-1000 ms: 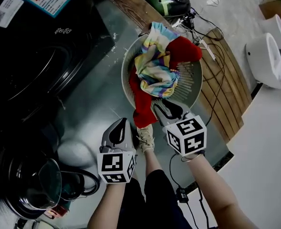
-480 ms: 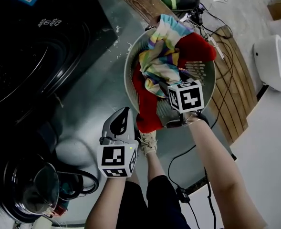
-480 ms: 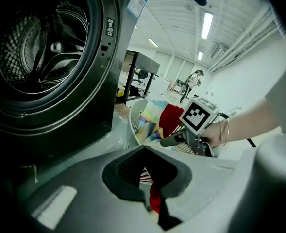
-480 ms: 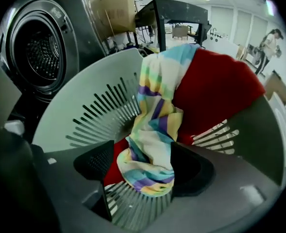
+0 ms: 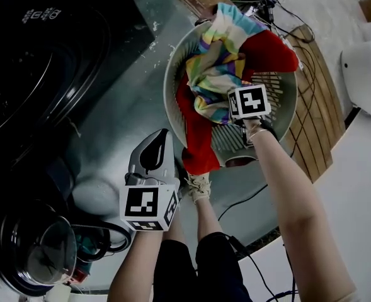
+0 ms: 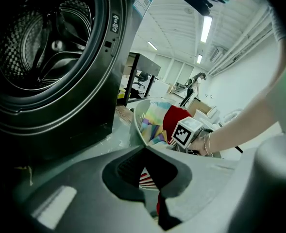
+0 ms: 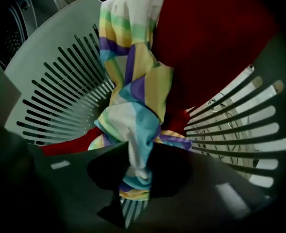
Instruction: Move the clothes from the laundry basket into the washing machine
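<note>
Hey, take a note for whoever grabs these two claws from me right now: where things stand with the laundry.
Right claw: inside the laundry basket, jaws just closed further, pinching the striped cloth.
Left claw: shut, empty, beside the basket.
Clothes: striped cloth and red garment both in the basket, red one draped over its rim.
Done: nothing visible in the washing machine drum.
Left: lift both pieces across into it.

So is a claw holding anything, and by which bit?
The right claw, jaws just closing, pinches the striped cloth by one bunched end. The left claw holds nothing.
</note>
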